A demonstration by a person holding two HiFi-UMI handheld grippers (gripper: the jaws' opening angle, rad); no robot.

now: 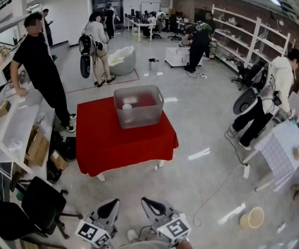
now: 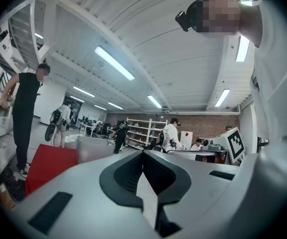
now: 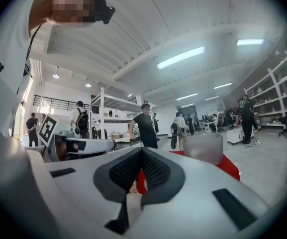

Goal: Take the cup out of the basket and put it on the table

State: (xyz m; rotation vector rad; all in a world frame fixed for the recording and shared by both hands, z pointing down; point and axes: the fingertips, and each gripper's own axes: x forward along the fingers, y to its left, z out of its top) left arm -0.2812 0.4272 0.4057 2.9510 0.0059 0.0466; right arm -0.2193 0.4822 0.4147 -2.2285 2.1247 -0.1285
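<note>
A translucent grey basket [image 1: 139,119] stands on a table with a red cloth [image 1: 123,144] in the middle of the room. A small white cup [image 1: 127,107] sits inside the basket on its left side. Both grippers are low in the head view, well short of the table: my left gripper [image 1: 113,204] and my right gripper [image 1: 148,202] point toward it, jaws together and empty. In the left gripper view the shut left gripper [image 2: 143,152] faces the basket [image 2: 96,148] from afar. The right gripper view shows the right gripper [image 3: 142,150] shut, with the basket [image 3: 203,148] off to the right.
A person in black [image 1: 43,71] leans on the shelving at the left, with cardboard boxes [image 1: 38,147] below. A black office chair [image 1: 40,204] stands at the near left. At the right are a person in white [image 1: 273,87], a white table [image 1: 281,152], floor cables and a round tub [image 1: 252,218].
</note>
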